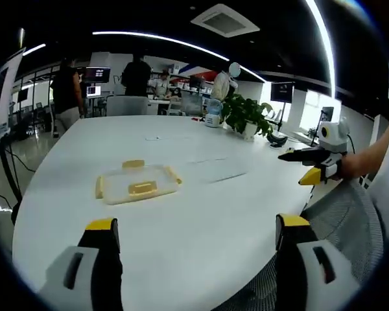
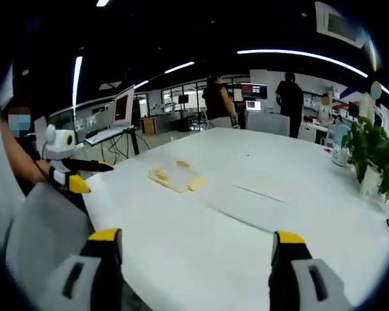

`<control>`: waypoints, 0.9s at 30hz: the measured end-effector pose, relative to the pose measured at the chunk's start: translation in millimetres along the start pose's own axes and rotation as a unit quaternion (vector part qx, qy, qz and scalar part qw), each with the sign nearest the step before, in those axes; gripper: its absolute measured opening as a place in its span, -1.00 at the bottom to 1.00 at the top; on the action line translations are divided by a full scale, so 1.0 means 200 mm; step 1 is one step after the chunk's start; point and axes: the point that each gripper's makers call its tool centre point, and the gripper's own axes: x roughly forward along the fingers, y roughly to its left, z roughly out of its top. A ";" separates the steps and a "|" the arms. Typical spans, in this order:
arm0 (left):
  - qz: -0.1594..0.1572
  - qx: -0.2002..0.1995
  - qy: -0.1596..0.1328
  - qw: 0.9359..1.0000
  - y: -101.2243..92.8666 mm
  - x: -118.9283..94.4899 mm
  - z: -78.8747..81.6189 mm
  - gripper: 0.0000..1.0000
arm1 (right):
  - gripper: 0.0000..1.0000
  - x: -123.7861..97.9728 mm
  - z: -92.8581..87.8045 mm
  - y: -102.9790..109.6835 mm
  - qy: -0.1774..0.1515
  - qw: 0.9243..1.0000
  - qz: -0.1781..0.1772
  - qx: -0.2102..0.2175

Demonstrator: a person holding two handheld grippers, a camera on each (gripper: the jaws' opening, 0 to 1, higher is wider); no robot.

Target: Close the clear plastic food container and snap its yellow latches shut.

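The clear container (image 1: 137, 183) is seen lying flat on the white table (image 1: 201, 220), its lid resting on it and yellow latches (image 1: 133, 164) showing at its edges, its long axis running across the left gripper view. It is placed ahead and slightly left of the left tongs (image 1: 198, 236), which are spread wide and empty. The right tongs (image 2: 194, 249), also spread and empty, are judged farther off, so the left is judged nearer.

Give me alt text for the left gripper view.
A clear plastic food container with yellow latches sits on a white table, beyond the open left gripper. The right gripper enters from the right.
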 end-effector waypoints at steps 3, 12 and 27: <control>0.000 -0.001 0.001 1.000 0.00 0.00 0.00 0.98 | 0.90 0.00 0.00 0.00 0.001 1.000 0.001 0.000; -0.001 -0.001 0.002 1.000 -0.01 0.00 0.01 0.98 | 0.90 0.00 0.00 0.00 0.001 1.000 0.002 -0.001; 0.000 -0.001 0.000 1.000 0.00 0.00 0.00 0.98 | 0.89 0.00 0.00 0.00 0.001 1.000 0.001 0.000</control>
